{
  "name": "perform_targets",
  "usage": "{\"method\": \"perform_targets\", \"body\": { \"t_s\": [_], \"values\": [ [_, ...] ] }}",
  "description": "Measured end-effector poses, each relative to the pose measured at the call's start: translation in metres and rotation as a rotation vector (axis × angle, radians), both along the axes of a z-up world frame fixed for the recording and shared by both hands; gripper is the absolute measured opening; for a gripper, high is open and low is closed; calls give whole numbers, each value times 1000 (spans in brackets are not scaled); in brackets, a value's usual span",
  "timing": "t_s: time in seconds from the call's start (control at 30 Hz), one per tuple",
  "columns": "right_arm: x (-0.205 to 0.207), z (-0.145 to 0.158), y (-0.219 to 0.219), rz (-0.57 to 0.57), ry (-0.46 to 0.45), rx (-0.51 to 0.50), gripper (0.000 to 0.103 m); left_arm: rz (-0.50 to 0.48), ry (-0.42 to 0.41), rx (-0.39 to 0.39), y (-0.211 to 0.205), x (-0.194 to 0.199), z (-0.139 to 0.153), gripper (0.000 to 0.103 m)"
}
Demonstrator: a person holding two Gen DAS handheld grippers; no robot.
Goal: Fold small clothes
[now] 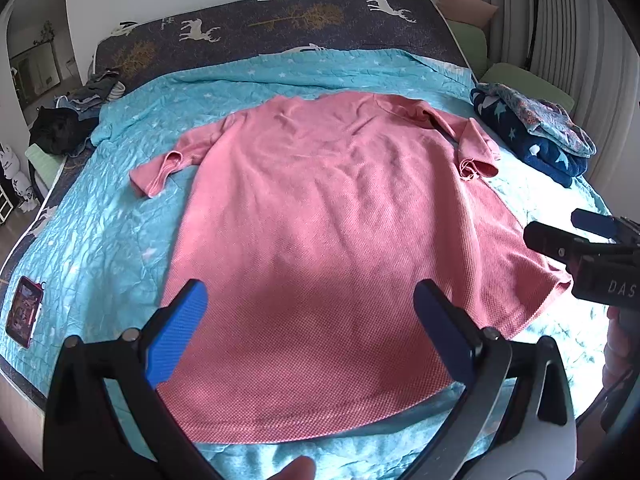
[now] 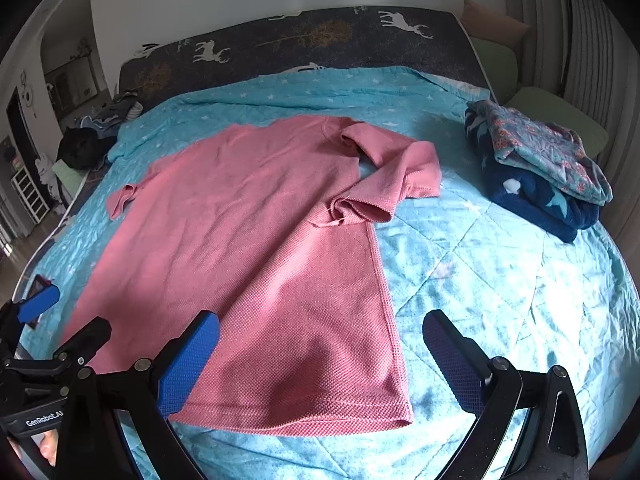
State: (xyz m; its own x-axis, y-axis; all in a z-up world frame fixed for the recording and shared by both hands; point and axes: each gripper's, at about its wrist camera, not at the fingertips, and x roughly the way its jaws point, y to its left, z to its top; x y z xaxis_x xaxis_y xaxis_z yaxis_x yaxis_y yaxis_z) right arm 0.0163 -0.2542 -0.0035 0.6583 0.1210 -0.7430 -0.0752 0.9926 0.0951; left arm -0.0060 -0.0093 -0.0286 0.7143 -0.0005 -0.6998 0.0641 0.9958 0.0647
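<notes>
A pink short-sleeved shirt (image 1: 320, 216) lies spread flat on the turquoise quilt (image 1: 100, 248), hem toward me; it also shows in the right wrist view (image 2: 256, 264). Its right sleeve (image 2: 396, 172) is rumpled and folded over. My left gripper (image 1: 310, 320) is open and empty, hovering over the hem's middle. My right gripper (image 2: 320, 356) is open and empty, above the shirt's lower right corner. The right gripper also shows in the left wrist view (image 1: 568, 232), and the left gripper in the right wrist view (image 2: 60, 316).
A stack of folded blue clothes (image 2: 536, 172) sits at the right on the quilt. A phone (image 1: 24, 312) lies near the bed's left edge. Dark clothes (image 1: 68, 120) are piled at the far left corner. Green cushions (image 1: 532, 84) lie beyond the right side.
</notes>
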Motion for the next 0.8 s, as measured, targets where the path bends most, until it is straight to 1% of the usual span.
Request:
{"method": "perform_targets", "body": {
  "t_s": [0.37,0.47,0.63,0.8],
  "values": [
    [-2,1,4,20,-12,-20,103,2,2,5,1,-1,-1,102],
    [-2,1,4,17,-13,-19,103,10,-3,12,3,-2,-2,102],
    [-2,4,1,6,-26,-16,103,23,-7,-12,6,-2,-1,102],
    [-2,5,-1,3,-28,-21,103,45,-11,-2,6,-1,0,102]
  ]
}}
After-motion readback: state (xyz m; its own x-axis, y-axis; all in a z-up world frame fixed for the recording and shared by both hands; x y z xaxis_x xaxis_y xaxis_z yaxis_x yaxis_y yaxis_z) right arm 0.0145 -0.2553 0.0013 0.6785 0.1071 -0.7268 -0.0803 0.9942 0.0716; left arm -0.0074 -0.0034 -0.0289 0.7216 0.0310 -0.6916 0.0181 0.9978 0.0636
